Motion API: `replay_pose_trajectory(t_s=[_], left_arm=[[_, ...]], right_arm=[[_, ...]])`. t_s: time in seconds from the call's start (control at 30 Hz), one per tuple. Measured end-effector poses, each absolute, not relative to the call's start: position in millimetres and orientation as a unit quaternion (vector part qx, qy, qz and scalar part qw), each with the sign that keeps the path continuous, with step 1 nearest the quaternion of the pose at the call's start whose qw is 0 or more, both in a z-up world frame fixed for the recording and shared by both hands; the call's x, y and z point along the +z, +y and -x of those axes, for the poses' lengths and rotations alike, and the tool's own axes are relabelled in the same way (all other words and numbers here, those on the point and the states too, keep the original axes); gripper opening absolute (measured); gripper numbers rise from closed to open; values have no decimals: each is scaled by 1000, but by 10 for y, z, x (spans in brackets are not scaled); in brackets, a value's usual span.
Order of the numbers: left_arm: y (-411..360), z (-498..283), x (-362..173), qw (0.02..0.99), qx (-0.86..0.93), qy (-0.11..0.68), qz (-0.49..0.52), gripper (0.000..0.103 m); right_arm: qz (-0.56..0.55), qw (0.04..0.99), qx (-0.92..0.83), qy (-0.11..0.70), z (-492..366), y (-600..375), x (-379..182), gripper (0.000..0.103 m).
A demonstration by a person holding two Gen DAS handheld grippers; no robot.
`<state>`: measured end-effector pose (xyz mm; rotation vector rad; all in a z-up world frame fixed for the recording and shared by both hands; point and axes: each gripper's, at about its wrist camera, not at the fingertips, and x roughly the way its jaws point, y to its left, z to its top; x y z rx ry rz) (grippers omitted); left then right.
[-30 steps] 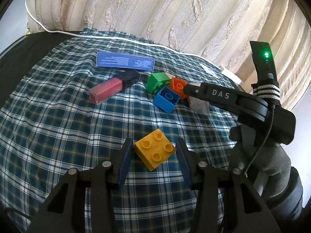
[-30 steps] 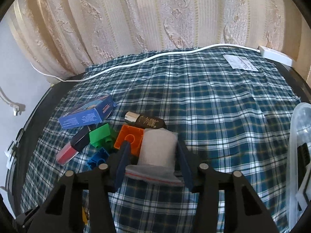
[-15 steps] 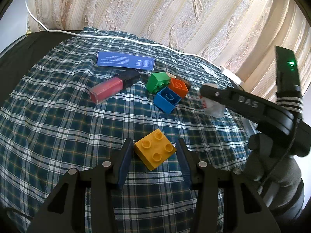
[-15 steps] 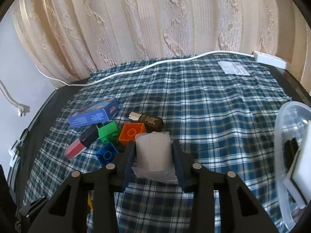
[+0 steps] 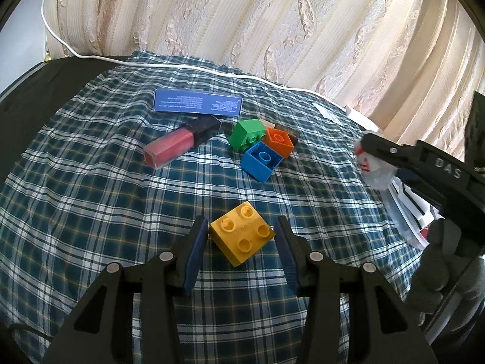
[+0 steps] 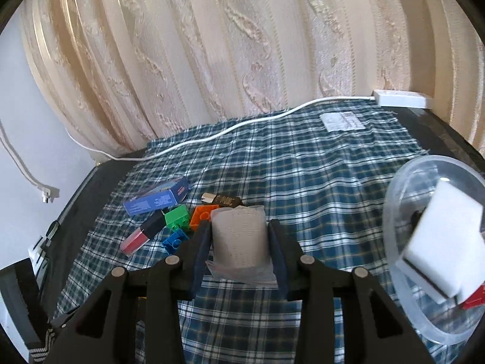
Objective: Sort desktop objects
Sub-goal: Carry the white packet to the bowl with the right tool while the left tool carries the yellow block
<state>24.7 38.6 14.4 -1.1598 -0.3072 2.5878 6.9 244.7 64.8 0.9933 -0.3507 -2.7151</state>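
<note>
Blue-and-white plaid tablecloth (image 6: 303, 182), landmark for all entries: its far edge runs along a cream patterned curtain (image 6: 242, 45), with a white cable (image 6: 242, 126) lying on that edge; its left edge gives onto bare black tabletop (image 5: 45, 91); the wide middle and right of the cloth lie open. Left gripper (image 5: 241, 239): low over the near middle of the cloth, jaws part open, straddling a yellow four-stud plastic brick (image 5: 242, 236) that sits on the cloth; pad contact cannot be told. Right gripper (image 6: 239, 242): raised above the cloth, jaws closed on a small white tissue pack in clear wrap (image 6: 238, 238). Clear round plastic container (image 6: 436, 242): at the cloth's right edge, holding a white block. Cluster at cloth's centre-left: green plastic brick (image 5: 247, 135), orange plastic brick (image 5: 279, 141), blue plastic brick (image 5: 262, 160), a pink lip-gloss tube with black cap (image 5: 178, 145), a flat blue cardboard box (image 5: 197, 106), a small dark brown packet (image 6: 224, 200). Change from a second ago: the tissue pack, then down beside the orange brick, now hangs clear of the cloth and nearer the container, which fills more of the right wrist view; the right jaws have narrowed; left gripper and yellow brick unchanged.
</note>
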Motion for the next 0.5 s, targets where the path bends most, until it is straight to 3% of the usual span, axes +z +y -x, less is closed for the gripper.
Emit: replay_pose_trajectory(t_s=[0.5], left_arm=[[586,-243,260,148,902,-92,395,49]], right_arm=[[-300,77,-939,-151,-335,2944,804,42]])
